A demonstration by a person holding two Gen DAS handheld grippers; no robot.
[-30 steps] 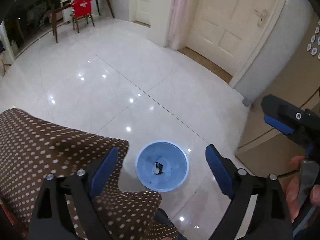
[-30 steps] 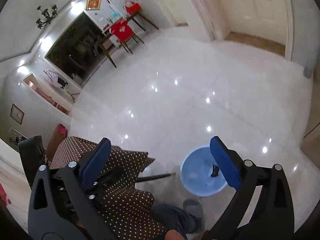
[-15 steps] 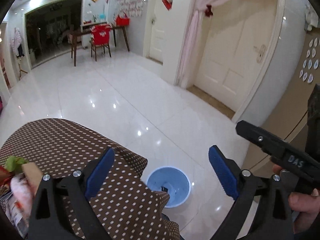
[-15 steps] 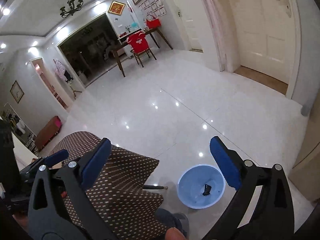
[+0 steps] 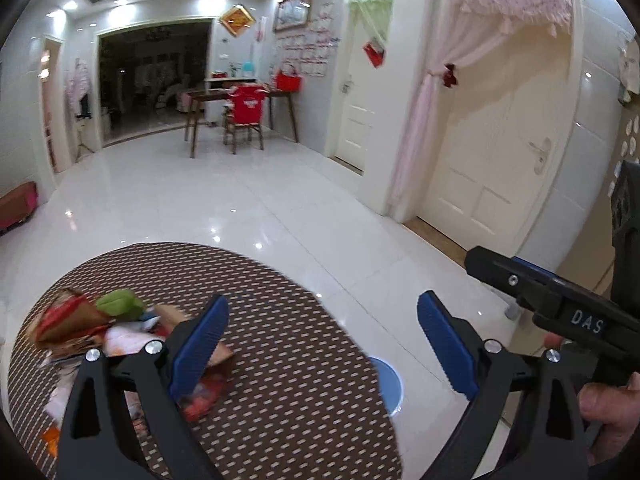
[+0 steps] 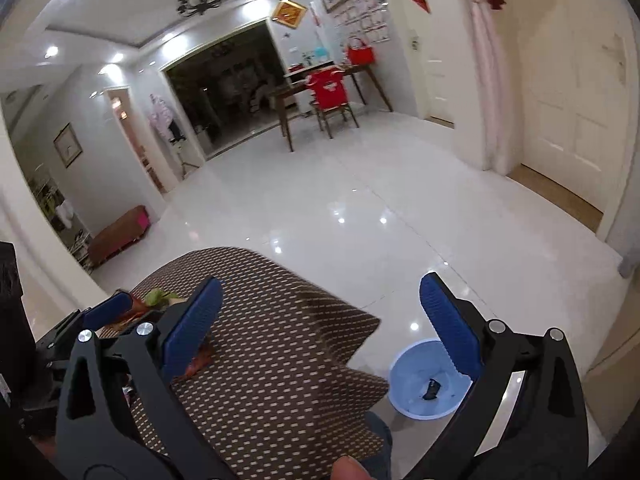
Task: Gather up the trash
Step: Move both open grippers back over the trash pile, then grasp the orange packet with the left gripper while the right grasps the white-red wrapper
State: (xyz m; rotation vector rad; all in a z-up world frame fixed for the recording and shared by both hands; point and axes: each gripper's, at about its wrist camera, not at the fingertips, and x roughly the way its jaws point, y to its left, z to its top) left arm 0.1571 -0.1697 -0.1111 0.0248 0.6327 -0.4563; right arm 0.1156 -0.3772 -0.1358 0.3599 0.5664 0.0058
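Note:
A pile of wrappers and paper trash (image 5: 100, 332) lies on the left part of a round table with a brown dotted cloth (image 5: 296, 352). My left gripper (image 5: 324, 344) is open and empty above the table, its left finger over the pile's edge. My right gripper (image 6: 320, 328) is open and empty above the cloth's right side (image 6: 272, 340); it also shows at the right of the left wrist view (image 5: 560, 300). A light blue bin (image 6: 428, 380) stands on the floor right of the table, with a small dark scrap (image 6: 432, 388) inside. The trash also peeks out in the right wrist view (image 6: 156, 300).
Glossy white tile floor (image 5: 240, 208) stretches ahead. A wooden table and red-covered chair (image 5: 244, 116) stand far back. White doors (image 5: 492, 152) and a pink curtain are on the right. A tan cabinet (image 6: 616, 352) stands near the bin.
Both grippers have tilted up and back from looking down at the bin to looking across the table. The trash pile has come into view on the left.

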